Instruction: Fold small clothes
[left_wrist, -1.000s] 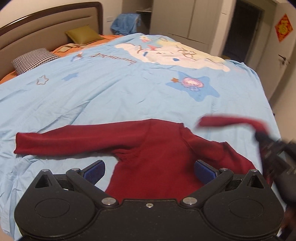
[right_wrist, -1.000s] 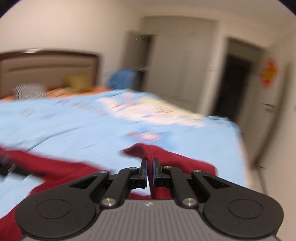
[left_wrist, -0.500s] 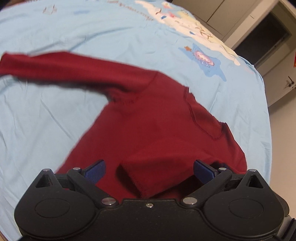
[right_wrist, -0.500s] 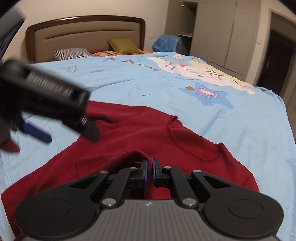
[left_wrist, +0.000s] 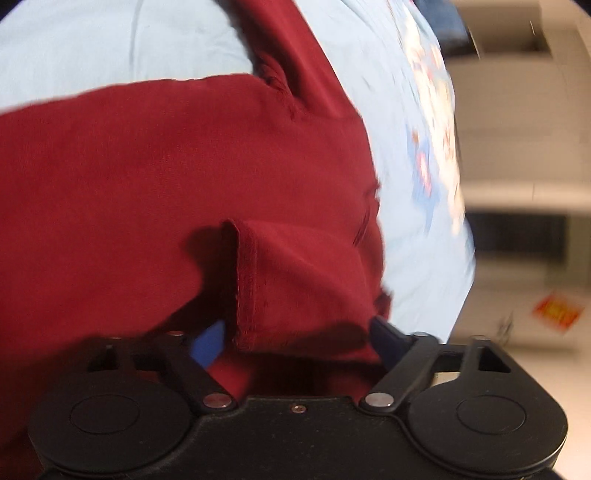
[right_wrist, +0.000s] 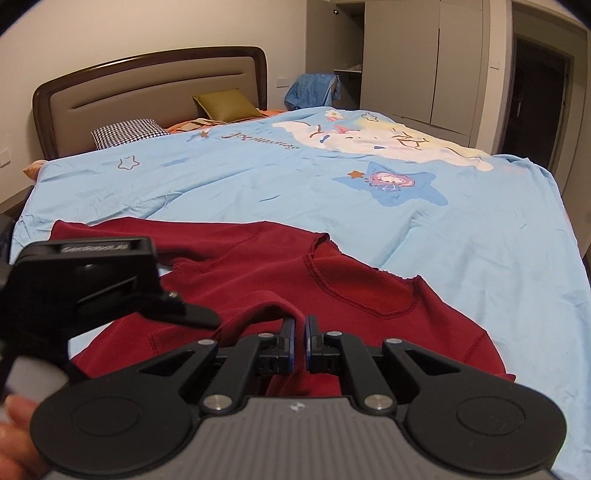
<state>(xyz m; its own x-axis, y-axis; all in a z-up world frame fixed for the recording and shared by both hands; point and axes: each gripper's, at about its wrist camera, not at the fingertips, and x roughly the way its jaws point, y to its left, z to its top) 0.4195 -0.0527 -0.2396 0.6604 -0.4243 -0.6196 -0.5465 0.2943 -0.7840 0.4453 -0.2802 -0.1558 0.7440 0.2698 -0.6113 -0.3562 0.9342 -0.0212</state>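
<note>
Red sweater (no containers) on bedsheet

The left wrist view is blurred: the prints on the blue sheet smear, and the red sign on the wall cannot be read. The red top runs off the left edge. In the right wrist view, the left gripper hides part of its sleeve.

The left wrist camera is looking steeply down, close over the red sweater beyond its jaws. The right wrist camera is facing across the bed, sharing that sweater.
</note>
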